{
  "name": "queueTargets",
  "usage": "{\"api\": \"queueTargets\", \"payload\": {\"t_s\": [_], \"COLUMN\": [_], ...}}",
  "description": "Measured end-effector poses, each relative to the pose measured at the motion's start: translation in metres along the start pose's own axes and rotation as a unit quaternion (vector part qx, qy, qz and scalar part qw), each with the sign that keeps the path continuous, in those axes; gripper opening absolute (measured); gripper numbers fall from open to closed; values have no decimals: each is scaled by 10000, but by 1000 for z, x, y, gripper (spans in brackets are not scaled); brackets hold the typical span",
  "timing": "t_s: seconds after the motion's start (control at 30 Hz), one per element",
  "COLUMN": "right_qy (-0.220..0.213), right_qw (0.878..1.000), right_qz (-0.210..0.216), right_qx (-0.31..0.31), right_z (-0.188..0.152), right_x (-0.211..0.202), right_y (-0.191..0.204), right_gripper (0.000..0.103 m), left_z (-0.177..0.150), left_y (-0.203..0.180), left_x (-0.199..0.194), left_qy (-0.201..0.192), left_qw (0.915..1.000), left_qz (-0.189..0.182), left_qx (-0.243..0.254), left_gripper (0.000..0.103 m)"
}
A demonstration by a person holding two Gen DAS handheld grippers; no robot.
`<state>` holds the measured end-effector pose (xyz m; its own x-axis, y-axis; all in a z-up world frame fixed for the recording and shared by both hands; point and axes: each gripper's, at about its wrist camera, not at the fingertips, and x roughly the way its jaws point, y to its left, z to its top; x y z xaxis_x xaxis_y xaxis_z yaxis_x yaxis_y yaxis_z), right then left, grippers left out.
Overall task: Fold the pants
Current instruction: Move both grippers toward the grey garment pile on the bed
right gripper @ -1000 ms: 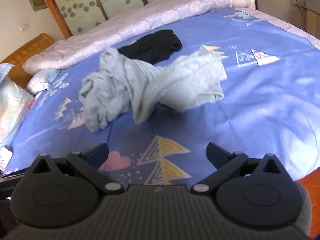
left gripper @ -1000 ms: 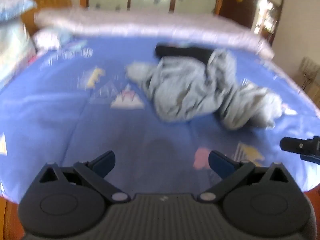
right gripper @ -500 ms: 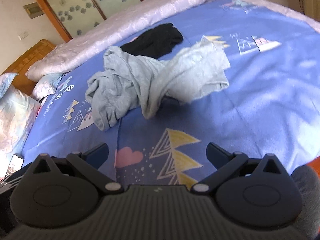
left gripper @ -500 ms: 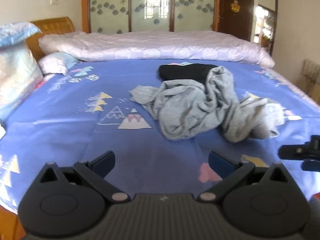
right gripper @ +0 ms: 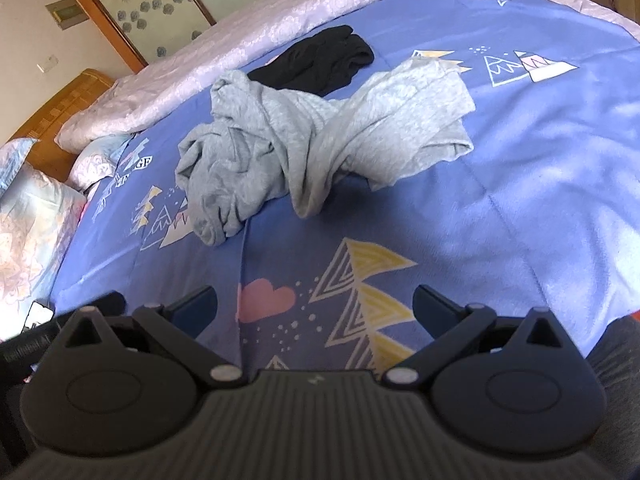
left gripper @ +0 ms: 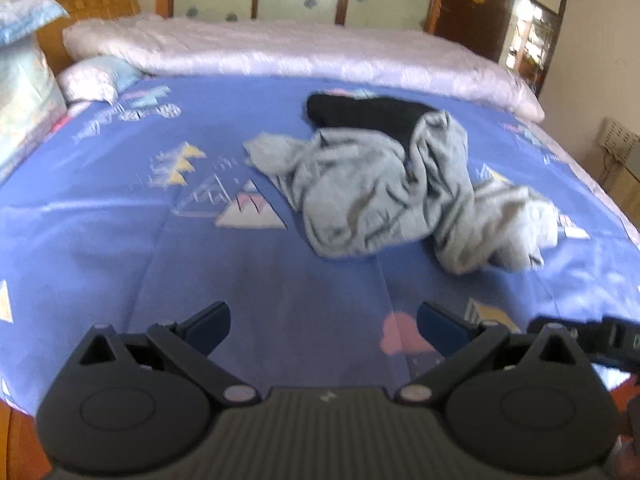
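The grey pants [right gripper: 320, 140] lie crumpled and twisted in the middle of the bed [right gripper: 540, 200], on a blue cover printed with triangles and a pink heart. Part of the print near the pillows [right gripper: 28, 216] seems to read "GF"; the rest is too blurred to read. A black garment [right gripper: 320, 60] touches the pants on the far side. The left hand-held gripper [left gripper: 323, 322] and right hand-held gripper [right gripper: 315, 304] both gape wide, empty, apart from the pants.
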<state>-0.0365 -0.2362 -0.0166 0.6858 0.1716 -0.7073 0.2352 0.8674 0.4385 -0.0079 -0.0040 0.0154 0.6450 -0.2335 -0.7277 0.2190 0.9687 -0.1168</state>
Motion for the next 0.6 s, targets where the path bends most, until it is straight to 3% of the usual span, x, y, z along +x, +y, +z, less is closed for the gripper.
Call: {"api": "queueTargets", "payload": {"t_s": [0.33,0.6], "right_qy": [47,65], "right_qw": [9999,9999], "right_qz": [-37,-27], "right_qx": [-99,-73], "right_z": [0,1], "right_x": [4,6], "right_y": [5,4], "right_gripper": [103,103], "left_z": [-1,2], "left_y": [2,2], "left_x": [-6,-6], "left_qy": [-115,-191], "left_qw": [9997,9998], "left_qz": [-191,-34], "left_qx": [-85,-39], "left_gripper": [103,103]}}
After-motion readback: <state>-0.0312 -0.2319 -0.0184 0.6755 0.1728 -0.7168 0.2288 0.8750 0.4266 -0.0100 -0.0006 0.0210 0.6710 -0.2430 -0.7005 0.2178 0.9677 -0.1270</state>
